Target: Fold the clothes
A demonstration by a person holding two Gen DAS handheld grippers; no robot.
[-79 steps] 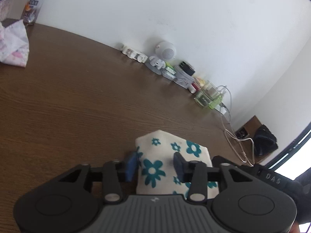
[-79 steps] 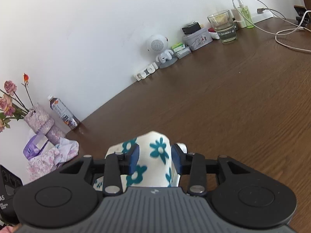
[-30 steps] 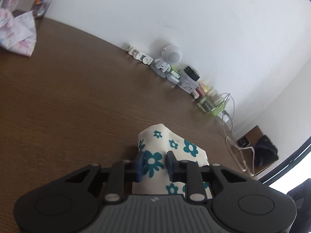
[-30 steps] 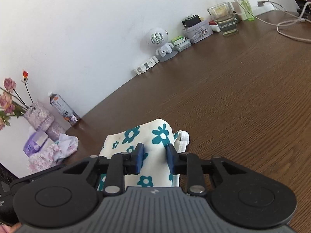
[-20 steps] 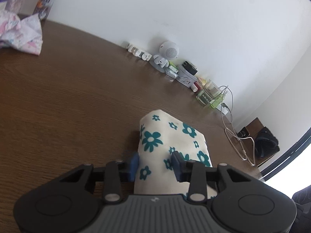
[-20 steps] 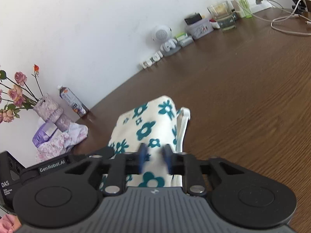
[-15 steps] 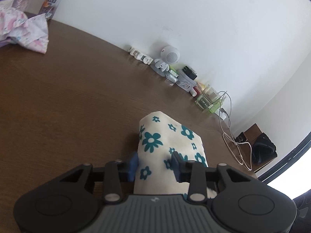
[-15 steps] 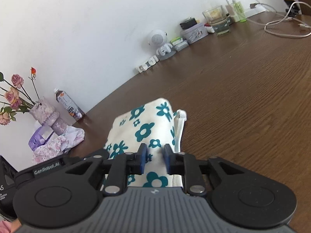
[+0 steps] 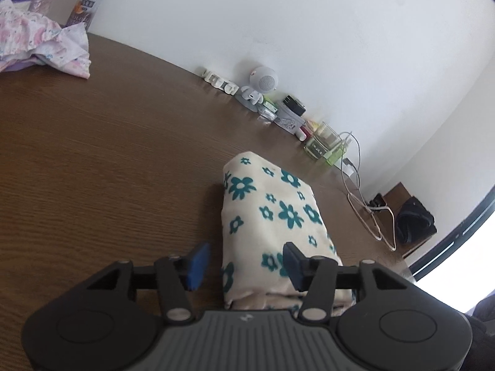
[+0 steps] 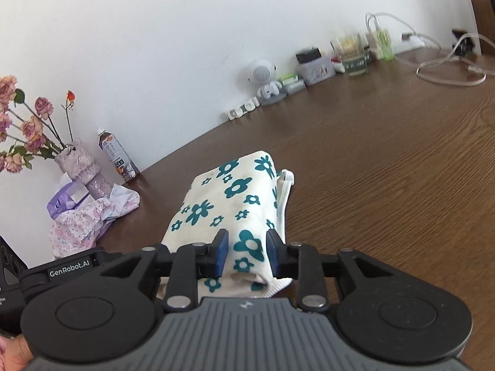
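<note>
Both hand-held grippers stand at the near end of the cream garment printed with teal flowers [image 9: 272, 216], which lies as a compact, layered oblong on the dark brown wooden bench [image 9: 92, 154], stretching away ahead of them. Left hand-held gripper [image 9: 244, 261] has its jaws wide apart, straddling the near left edge without pinching. Right hand-held gripper [image 10: 247, 255] frames the near end more narrowly; whether its pads [image 10: 221, 255] pinch cloth I cannot tell. Such bracketing suits squaring or lifting the bundle.
</note>
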